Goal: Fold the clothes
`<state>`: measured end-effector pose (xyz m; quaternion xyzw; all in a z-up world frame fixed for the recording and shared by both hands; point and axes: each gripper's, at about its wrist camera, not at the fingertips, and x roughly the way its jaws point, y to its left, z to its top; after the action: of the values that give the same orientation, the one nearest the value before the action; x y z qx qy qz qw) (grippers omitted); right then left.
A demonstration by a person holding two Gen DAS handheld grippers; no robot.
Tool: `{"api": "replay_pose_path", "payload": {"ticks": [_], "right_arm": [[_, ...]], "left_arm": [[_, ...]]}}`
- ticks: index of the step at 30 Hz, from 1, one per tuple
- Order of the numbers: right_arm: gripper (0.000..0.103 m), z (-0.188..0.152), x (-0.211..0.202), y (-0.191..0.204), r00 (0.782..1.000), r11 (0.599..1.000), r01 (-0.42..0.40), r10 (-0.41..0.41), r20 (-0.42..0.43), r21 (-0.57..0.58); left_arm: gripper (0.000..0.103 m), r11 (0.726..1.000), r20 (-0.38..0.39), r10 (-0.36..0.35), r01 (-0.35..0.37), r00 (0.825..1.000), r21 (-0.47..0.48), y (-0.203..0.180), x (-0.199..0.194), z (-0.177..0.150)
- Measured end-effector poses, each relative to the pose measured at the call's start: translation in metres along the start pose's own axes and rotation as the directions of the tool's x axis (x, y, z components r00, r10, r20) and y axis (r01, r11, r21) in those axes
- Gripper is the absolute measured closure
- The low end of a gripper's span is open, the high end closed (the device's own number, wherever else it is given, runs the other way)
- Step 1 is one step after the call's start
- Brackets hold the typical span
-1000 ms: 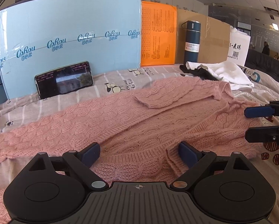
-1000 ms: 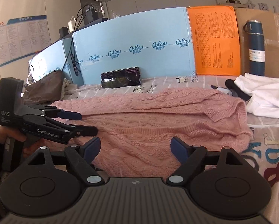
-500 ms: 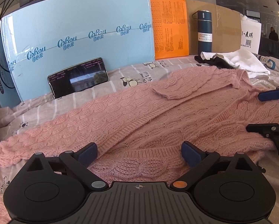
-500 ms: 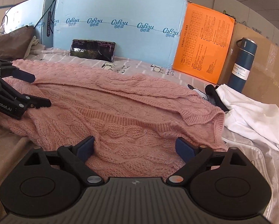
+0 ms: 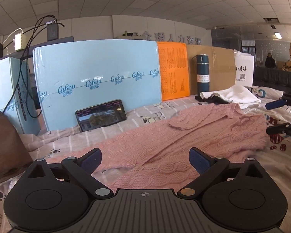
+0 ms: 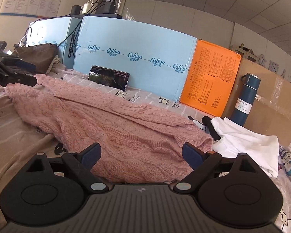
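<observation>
Both grippers stand with their jaws spread wide and nothing between them. Left gripper (image 5: 145, 156) hovers over one end of the pink knitted sweater (image 5: 194, 136), right gripper (image 6: 141, 152) over the other end. That sweater lies flat across the printed bedsheet (image 5: 145, 114), one sleeve apparently folded over its body. Beyond it a phone (image 5: 101, 115) leans on a blue foam board (image 5: 96, 73); white cloth (image 6: 248, 145) lies near a blue bottle (image 6: 246, 99).
</observation>
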<state>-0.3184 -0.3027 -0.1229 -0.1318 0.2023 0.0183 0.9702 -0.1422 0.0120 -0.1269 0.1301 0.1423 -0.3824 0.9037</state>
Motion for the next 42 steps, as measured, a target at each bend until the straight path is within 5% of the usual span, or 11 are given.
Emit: {"api": "replay_pose_path", "payload": {"ticks": [9,14,22,26,27,29,30,31,35,42], "right_arm": [[0.013,-0.010,0.010,0.014,0.977,0.955,0.040,-0.100,-0.190,-0.294],[0.015,-0.009,0.020,0.025,0.974,0.918,0.032,-0.118,-0.196,-0.394],[0.042,0.000,0.028,0.044,0.985,0.881,-0.086,0.006,-0.170,-0.465],[0.059,-0.001,0.028,0.027,0.979,0.919,-0.117,0.043,-0.198,-0.377],[0.063,0.000,0.029,0.021,0.976,0.932,-0.132,0.063,-0.206,-0.337],[0.076,0.003,0.032,0.005,0.970,0.960,-0.178,0.135,-0.200,-0.215],[0.078,0.005,0.034,-0.004,0.968,0.969,-0.198,0.169,-0.187,-0.148],[0.082,0.008,0.035,-0.014,0.967,0.974,-0.210,0.193,-0.169,-0.085],[0.088,0.020,0.040,-0.042,0.968,0.971,-0.230,0.236,-0.090,0.071],[0.089,0.050,0.064,-0.072,0.970,0.967,-0.235,0.239,-0.033,0.099]], "left_arm": [[0.005,0.974,-0.200,0.063,-0.017,0.978,0.227,0.008,-0.033,-0.028],[0.005,0.938,-0.254,0.157,-0.063,0.954,0.342,0.011,-0.027,-0.041],[0.005,0.949,-0.211,0.141,-0.071,0.967,0.308,0.029,-0.012,-0.041],[0.005,0.965,-0.221,0.185,-0.135,0.957,0.227,0.058,-0.014,-0.044],[0.011,0.972,-0.224,0.176,-0.132,0.959,0.196,0.065,-0.014,-0.044],[0.049,0.983,-0.233,0.105,-0.067,0.967,0.169,0.074,-0.014,-0.043],[0.077,0.983,-0.231,0.095,-0.055,0.968,0.173,0.076,-0.014,-0.042],[0.083,0.983,-0.229,0.085,-0.044,0.970,0.178,0.077,-0.013,-0.041],[0.090,0.996,-0.148,0.026,-0.012,0.989,0.092,0.088,-0.018,-0.031],[0.090,0.995,-0.050,-0.088,0.086,0.995,-0.049,0.120,-0.004,-0.006]]}}
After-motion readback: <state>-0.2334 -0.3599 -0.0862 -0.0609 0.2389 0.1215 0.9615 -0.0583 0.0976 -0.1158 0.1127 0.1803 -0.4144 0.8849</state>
